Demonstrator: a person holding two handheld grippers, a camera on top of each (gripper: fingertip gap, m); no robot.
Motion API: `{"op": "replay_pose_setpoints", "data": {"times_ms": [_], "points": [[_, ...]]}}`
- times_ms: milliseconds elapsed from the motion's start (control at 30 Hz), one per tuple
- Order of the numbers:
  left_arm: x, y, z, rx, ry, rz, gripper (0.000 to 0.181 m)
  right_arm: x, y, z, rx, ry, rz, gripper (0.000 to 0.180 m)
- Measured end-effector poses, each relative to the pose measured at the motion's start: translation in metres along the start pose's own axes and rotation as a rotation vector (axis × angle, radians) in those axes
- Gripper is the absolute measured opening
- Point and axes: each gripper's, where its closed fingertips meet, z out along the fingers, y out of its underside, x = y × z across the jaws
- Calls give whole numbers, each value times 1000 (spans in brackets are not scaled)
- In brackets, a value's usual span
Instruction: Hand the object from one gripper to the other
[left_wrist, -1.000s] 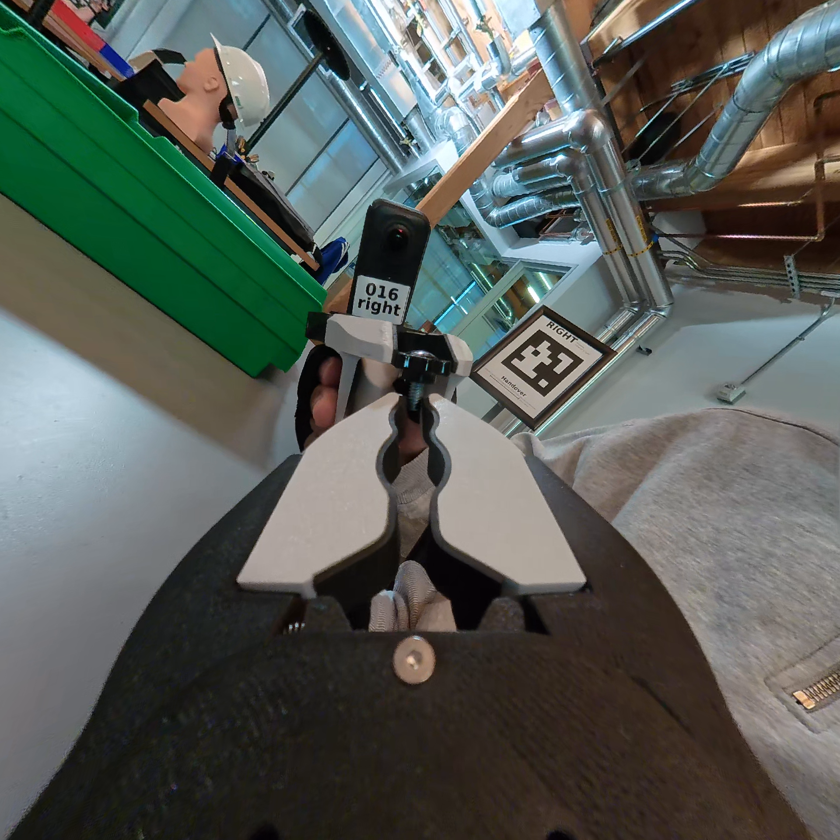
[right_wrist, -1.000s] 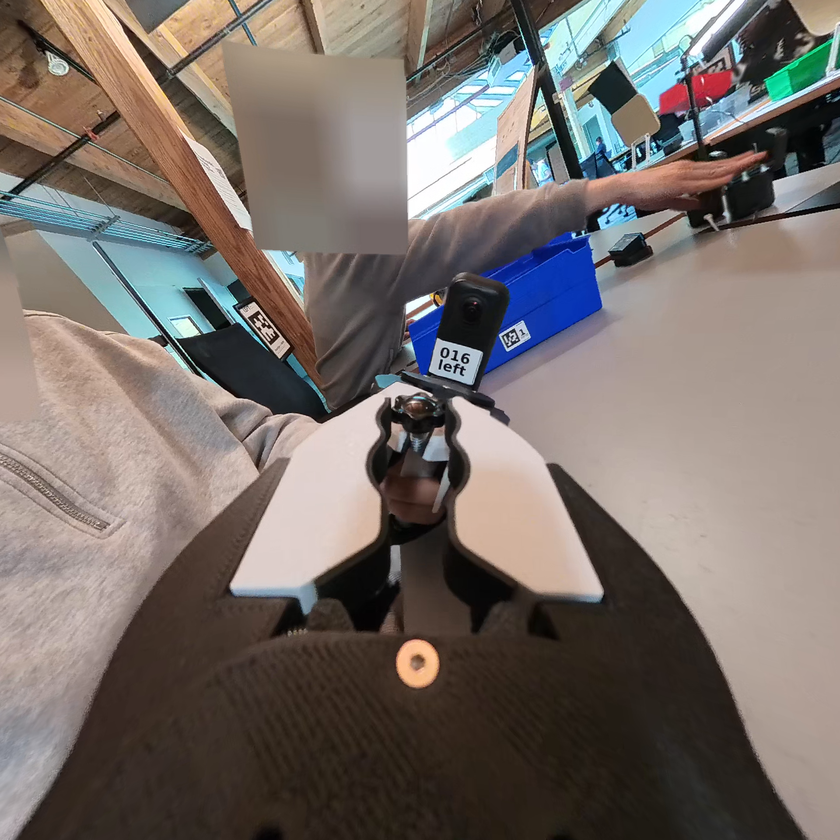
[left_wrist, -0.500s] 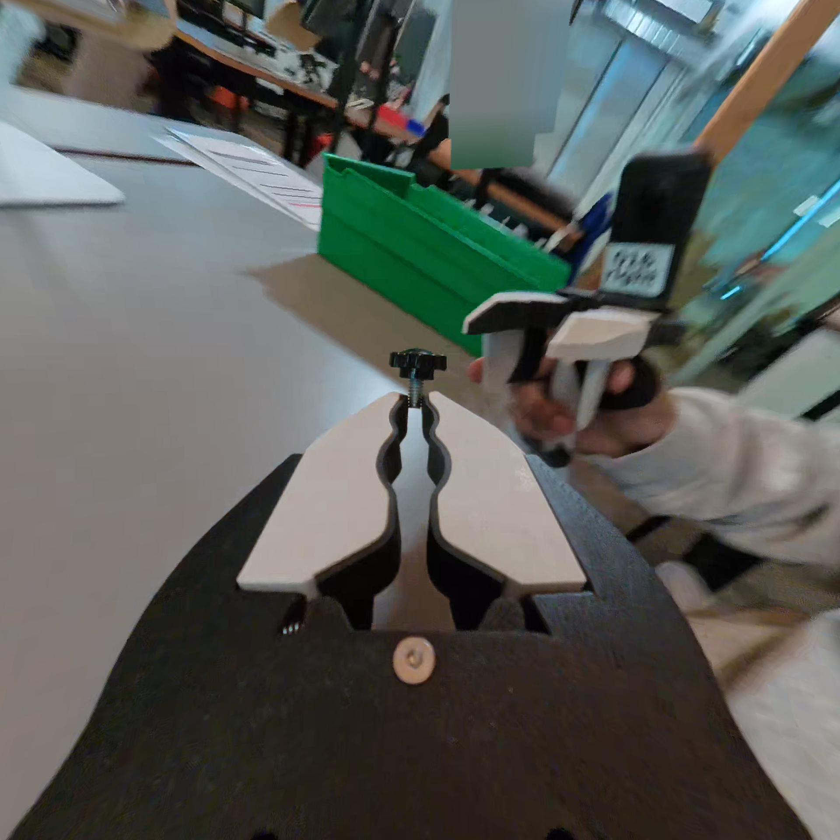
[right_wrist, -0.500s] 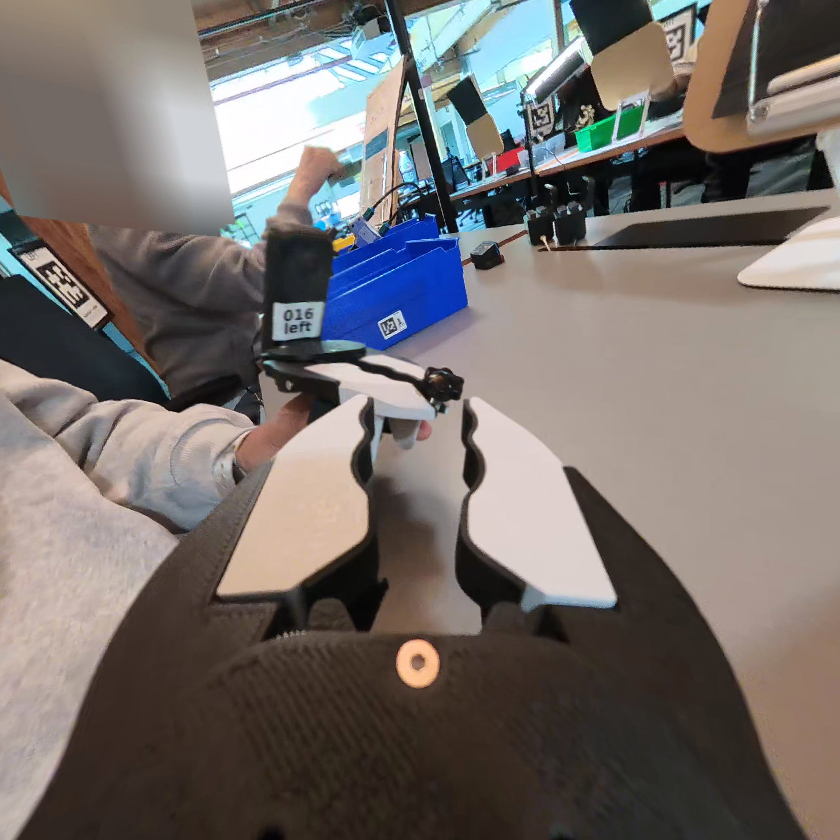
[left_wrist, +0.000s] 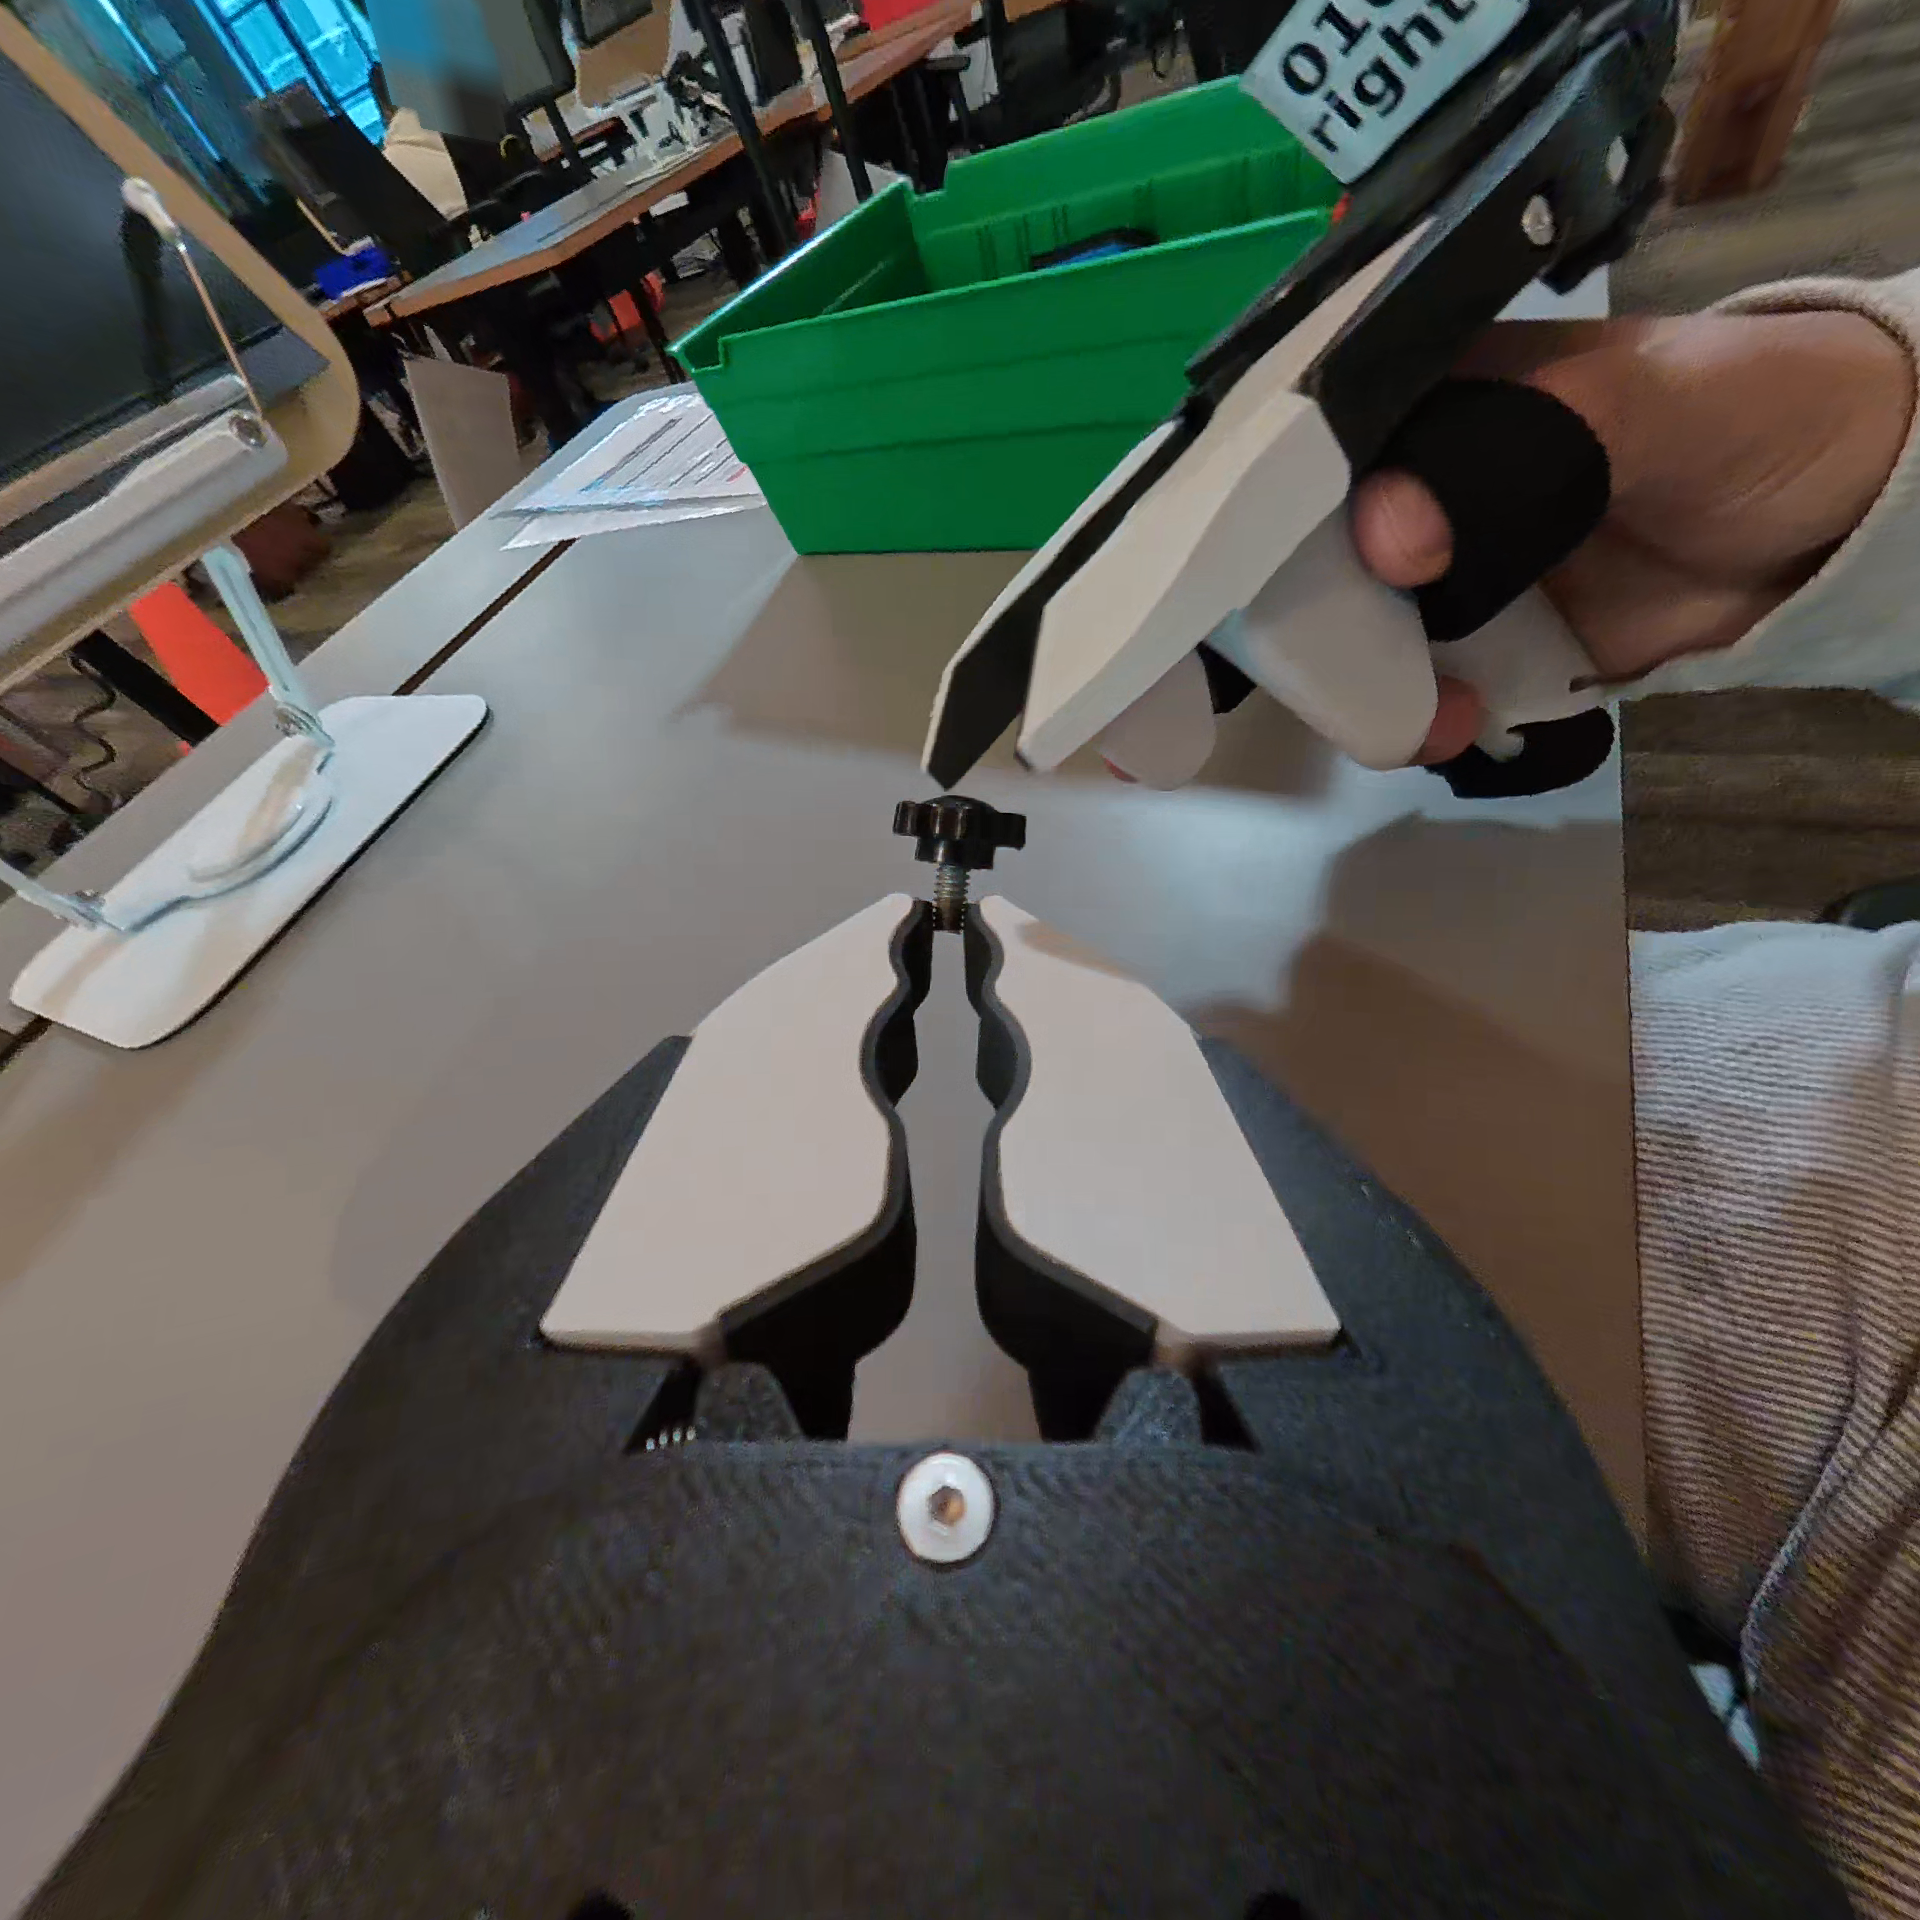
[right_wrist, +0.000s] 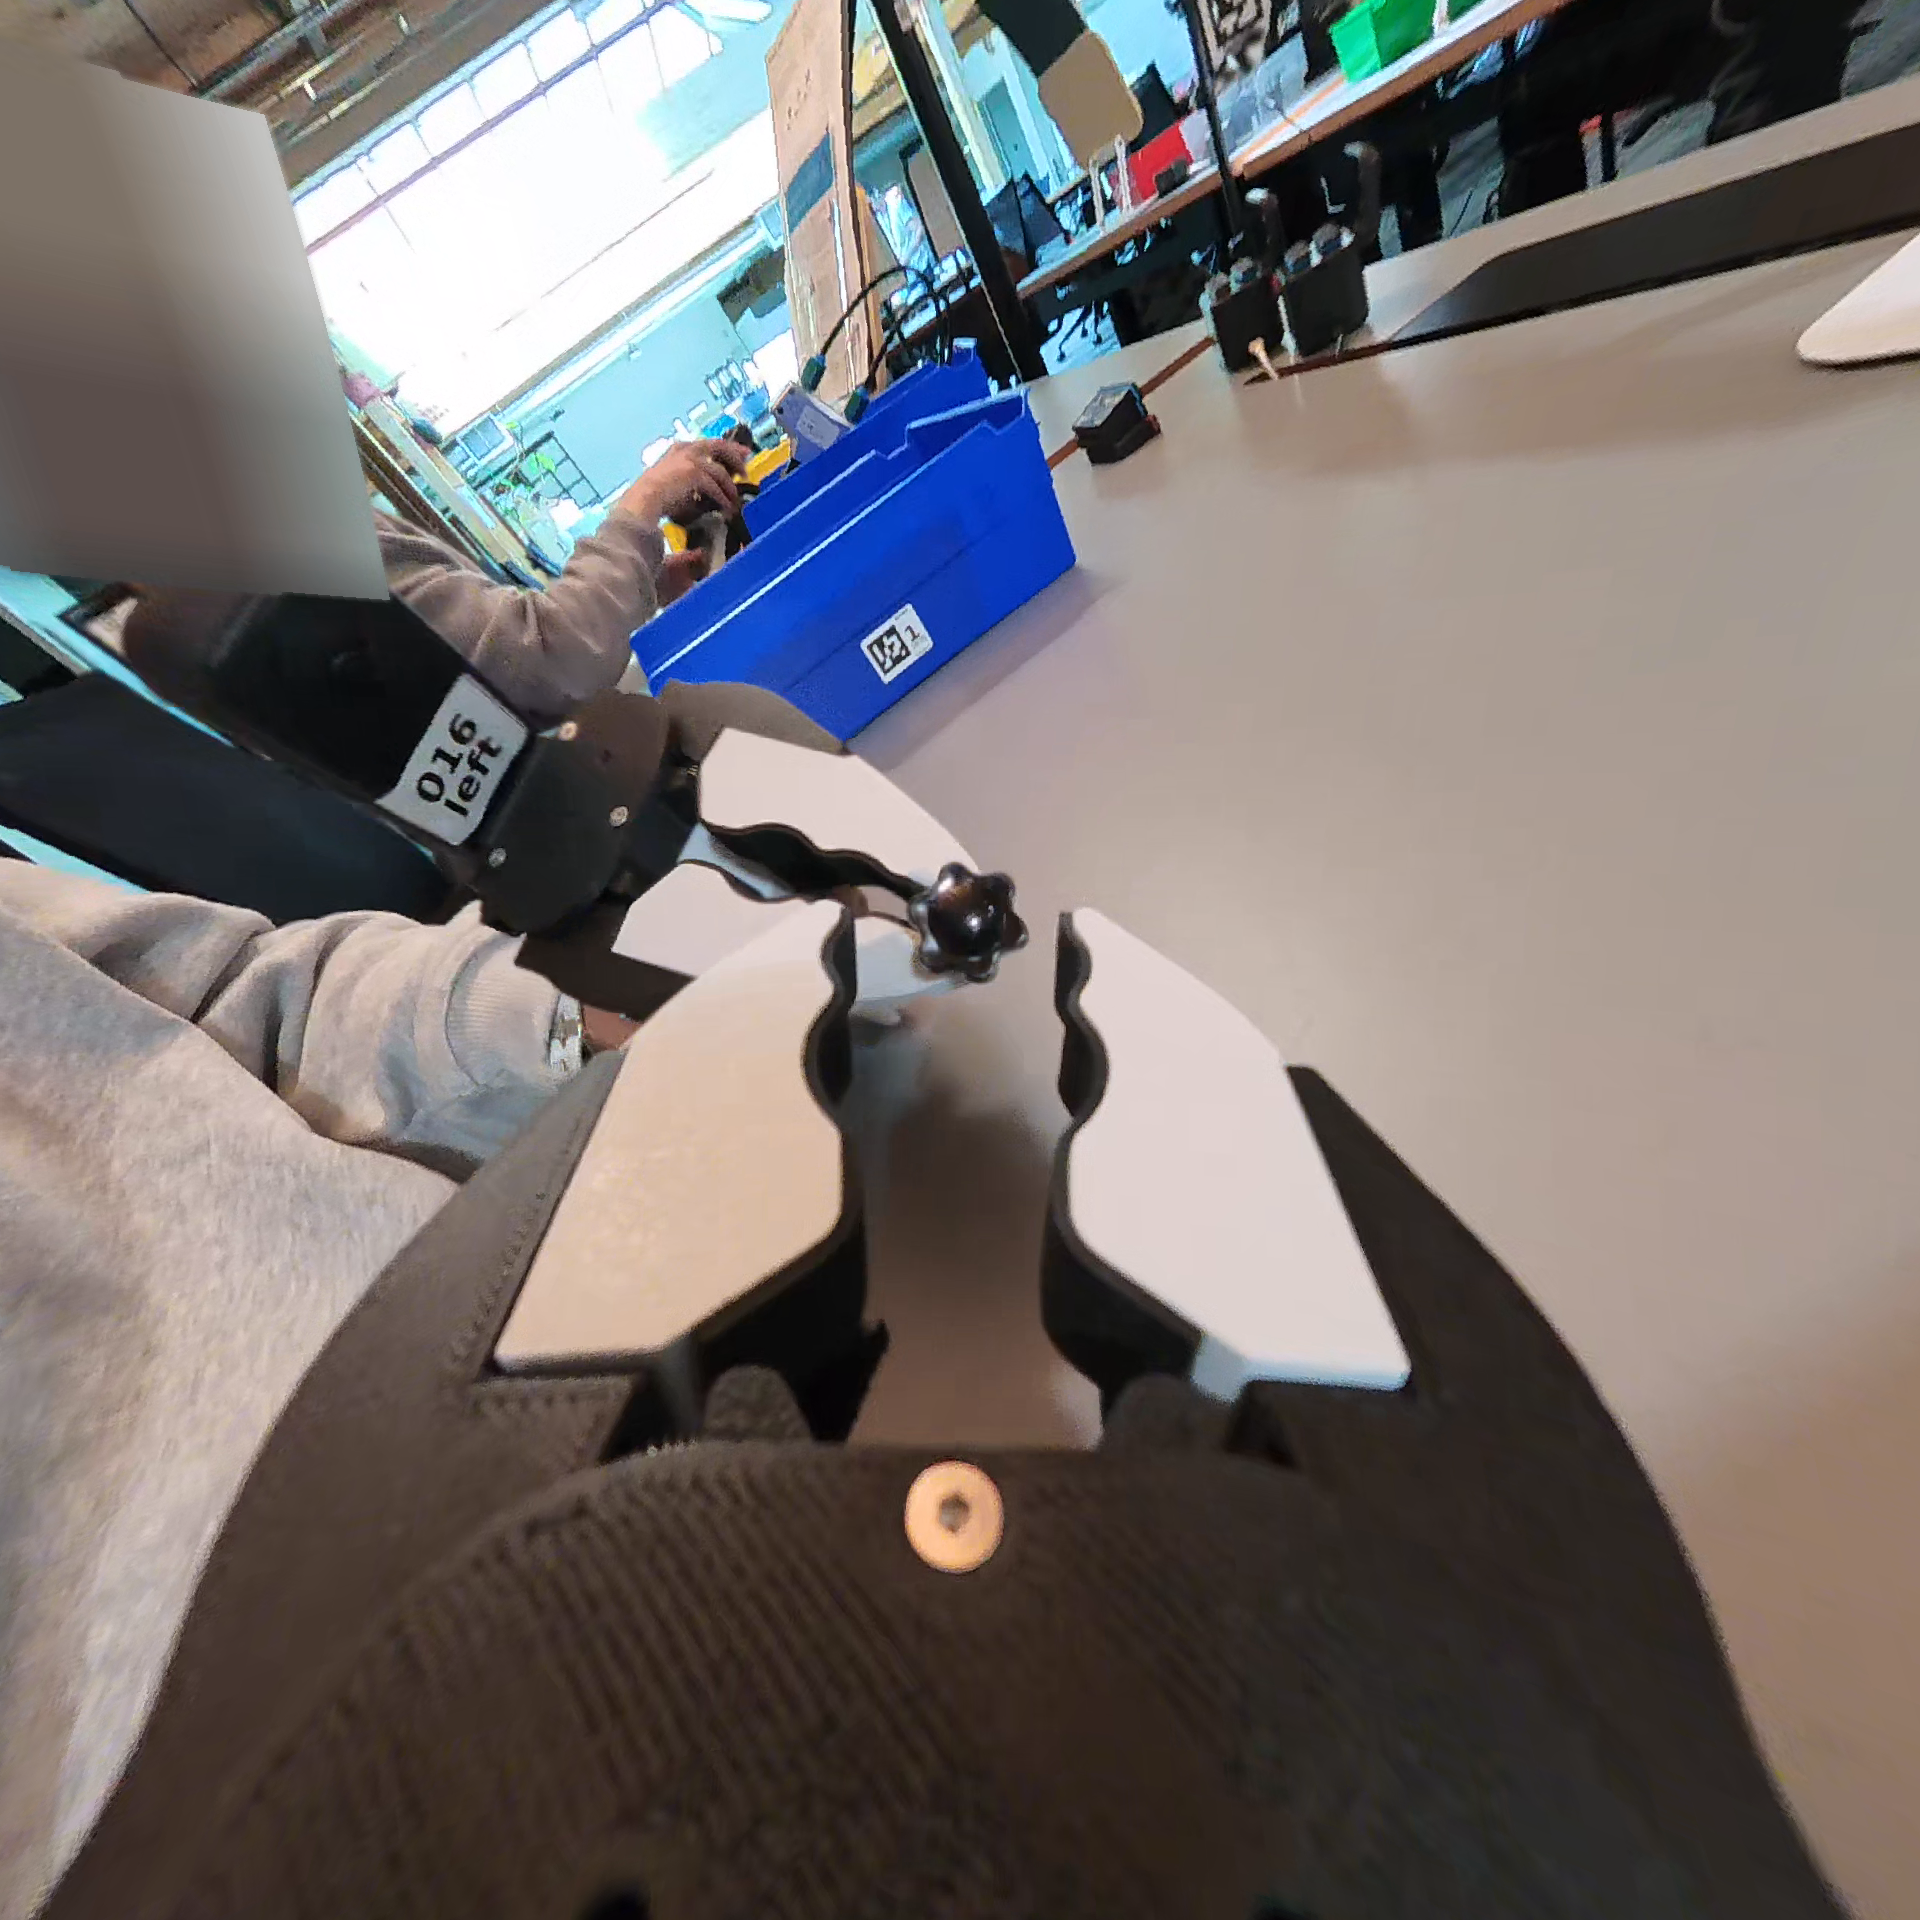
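A small black star-knob screw (left_wrist: 958, 831) sticks out of my left gripper (left_wrist: 948, 909), which is shut on its threaded shank above the grey table (left_wrist: 520, 935). My right gripper (right_wrist: 956, 927) is open. In the right wrist view the knob (right_wrist: 966, 920) appears between its two white fingers (right_wrist: 1164, 1122), not touched by either. In the left wrist view the right gripper (left_wrist: 987, 743) comes in from the upper right, with its tips just above the knob. The left gripper (right_wrist: 906, 916) enters the right wrist view from the left.
A green bin (left_wrist: 987, 343) stands on the table beyond the grippers, with papers (left_wrist: 644, 478) to its left. A monitor stand's white base (left_wrist: 239, 862) is at the left. A blue bin (right_wrist: 862, 582) is ahead in the right wrist view, and another person's sleeve (right_wrist: 540, 613) is behind it. The tips of both grippers are at nearly the same place.
A second ago both grippers were shut on the screw and pointed up. The right gripper has opened and let go. Both have swung down over the table, the left still holding the screw.
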Motion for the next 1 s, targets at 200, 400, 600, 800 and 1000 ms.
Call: {"op": "replay_pose_setpoints", "data": {"times_ms": [200, 400, 600, 800, 1000], "points": [[8, -1, 1, -5, 18, 26, 6, -4, 8, 4, -67, 22, -130, 31], [8, 1, 2, 0, 44, -5, 6, -2, 8, 2, -99, 62, -289, 28], [14, 0, 2, 4, 68, 17, 6, -1, 13, 4, -135, 65, -353, 23], [13, -2, 1, 24, 78, -16, 6, -2, 11, 4, -135, 72, -360, 22], [3, -3, 1, 46, 30, -73, 31, -3, -10, -6, -51, 119, -372, 22]]}}
